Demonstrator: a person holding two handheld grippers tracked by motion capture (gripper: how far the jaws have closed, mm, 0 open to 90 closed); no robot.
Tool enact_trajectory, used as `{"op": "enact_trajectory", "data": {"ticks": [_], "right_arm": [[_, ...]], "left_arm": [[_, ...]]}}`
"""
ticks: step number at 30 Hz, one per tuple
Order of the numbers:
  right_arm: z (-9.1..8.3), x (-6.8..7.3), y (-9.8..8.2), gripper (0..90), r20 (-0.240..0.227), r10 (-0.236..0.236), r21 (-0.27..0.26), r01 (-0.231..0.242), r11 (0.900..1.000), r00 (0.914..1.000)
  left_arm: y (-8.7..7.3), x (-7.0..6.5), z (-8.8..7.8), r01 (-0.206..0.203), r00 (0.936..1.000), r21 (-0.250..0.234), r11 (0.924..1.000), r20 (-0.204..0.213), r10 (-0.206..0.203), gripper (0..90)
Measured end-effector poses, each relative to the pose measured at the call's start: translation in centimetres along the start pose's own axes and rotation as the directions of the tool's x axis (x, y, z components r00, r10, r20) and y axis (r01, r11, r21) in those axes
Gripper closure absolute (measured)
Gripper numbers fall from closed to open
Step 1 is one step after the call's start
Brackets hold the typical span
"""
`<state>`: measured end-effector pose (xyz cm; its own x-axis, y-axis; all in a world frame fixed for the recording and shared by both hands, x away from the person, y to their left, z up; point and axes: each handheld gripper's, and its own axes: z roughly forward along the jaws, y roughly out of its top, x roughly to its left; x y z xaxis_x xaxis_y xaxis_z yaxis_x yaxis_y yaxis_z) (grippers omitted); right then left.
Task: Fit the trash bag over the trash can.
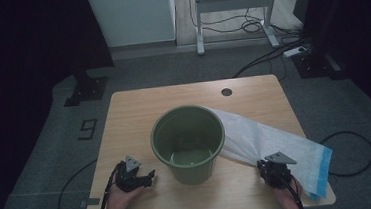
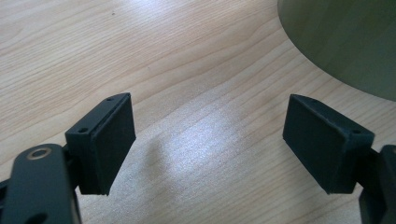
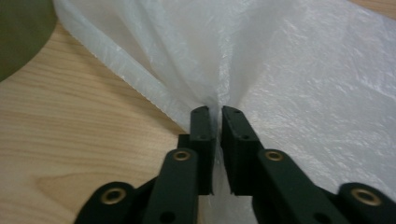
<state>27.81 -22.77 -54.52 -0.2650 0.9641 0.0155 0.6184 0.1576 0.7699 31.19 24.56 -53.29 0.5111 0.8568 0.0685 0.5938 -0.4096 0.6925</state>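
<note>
Nearest, right gripper (image 3: 218, 116): jaws nearly together, pinching a gathered fold of the white plastic bag (image 3: 289, 70); the right gripper view shows the film bunched between them.
Left gripper (image 2: 210, 140): jaws spread wide over bare worktop (image 2: 140, 46), holding nothing, per the left gripper view.
Bag position, high view: bag (image 1: 256, 139) flat on the worktop's right side, blue edge (image 1: 324, 169) at the near right corner, far end tucked behind the bucket rim.
Green bucket (image 1: 188, 144): upright, centre of the worktop, between the grippers.
</note>
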Motion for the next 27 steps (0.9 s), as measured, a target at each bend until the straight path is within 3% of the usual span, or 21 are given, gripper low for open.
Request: {"op": "enact_trajectory", "data": {"ticks": [2, 3, 4, 6, 8, 9, 11, 12, 20, 24, 27], "right_arm": [[-0.1, 0.4, 0.2, 60.3, -0.023, -0.008, -0.02, 0.007, 1.0, 0.9997], [0.1, 0.8, 0.6, 45.2, -0.046, -0.024, -0.038, 0.022, 0.999, 0.9987], [0.1, 0.8, 0.6, 45.2, -0.046, -0.024, -0.038, 0.022, 0.999, 0.9987], [0.8, 1.9, 1.6, 31.1, -0.087, -0.052, -0.052, 0.047, 0.998, 0.9949], [1.0, 2.2, 1.9, 29.3, -0.096, -0.063, -0.055, 0.058, 0.997, 0.9933], [1.5, 3.1, 2.7, 25.6, -0.107, -0.098, -0.067, 0.091, 0.994, 0.9895], [1.8, 3.6, 3.1, 25.2, -0.111, -0.112, -0.073, 0.104, 0.992, 0.9874], [2.8, 4.3, 4.1, 24.9, -0.126, -0.121, -0.067, 0.114, 0.991, 0.9846], [6.2, 5.6, 5.6, 27.0, -0.122, -0.115, -0.035, 0.112, 0.993, 0.9857], [7.5, 6.2, 5.7, 31.4, -0.097, -0.123, -0.02, 0.121, 0.992, 0.9877], [8.0, 6.2, 5.5, 40.0, -0.075, -0.119, -0.008, 0.119, 0.993, 0.99]], "left_arm": [[0.0, -0.1, 0.0, -0.003, 1.0, 0.002, 1.0, -0.001, 0.003, 16.7], [0.0, 0.0, 0.0, -0.004, 1.0, 0.005, 1.0, -0.002, 0.004, 16.7], [0.0, 0.0, 0.0, -0.004, 1.0, 0.005, 1.0, -0.002, 0.004, 16.7], [-0.2, 0.1, 0.1, 0.001, 1.0, 0.005, 1.0, 0.001, -0.001, 16.8], [-0.2, 0.2, 0.2, 0.002, 1.0, 0.008, 1.0, -0.001, -0.002, 16.8], [-0.3, 0.2, 0.2, 0.003, 1.0, 0.011, 0.9999, -0.002, -0.003, 16.8], [-0.3, 0.3, 0.2, 0.004, 1.0, 0.011, 0.9999, -0.002, -0.004, 16.9], [-0.3, 0.3, 0.2, 0.004, 1.0, 0.009, 1.0, -0.003, -0.004, 17.0], [-0.4, 0.4, 0.3, 0.004, 1.0, 0.011, 0.9999, -0.001, -0.004, 17.0], [-0.4, 0.5, 0.3, 0.005, 1.0, 0.011, 0.9999, -0.005, -0.005, 17.0], [-0.5, 0.7, 0.2, 0.008, 1.0, 0.011, 0.9999, -0.005, -0.008, 17.0]]}}
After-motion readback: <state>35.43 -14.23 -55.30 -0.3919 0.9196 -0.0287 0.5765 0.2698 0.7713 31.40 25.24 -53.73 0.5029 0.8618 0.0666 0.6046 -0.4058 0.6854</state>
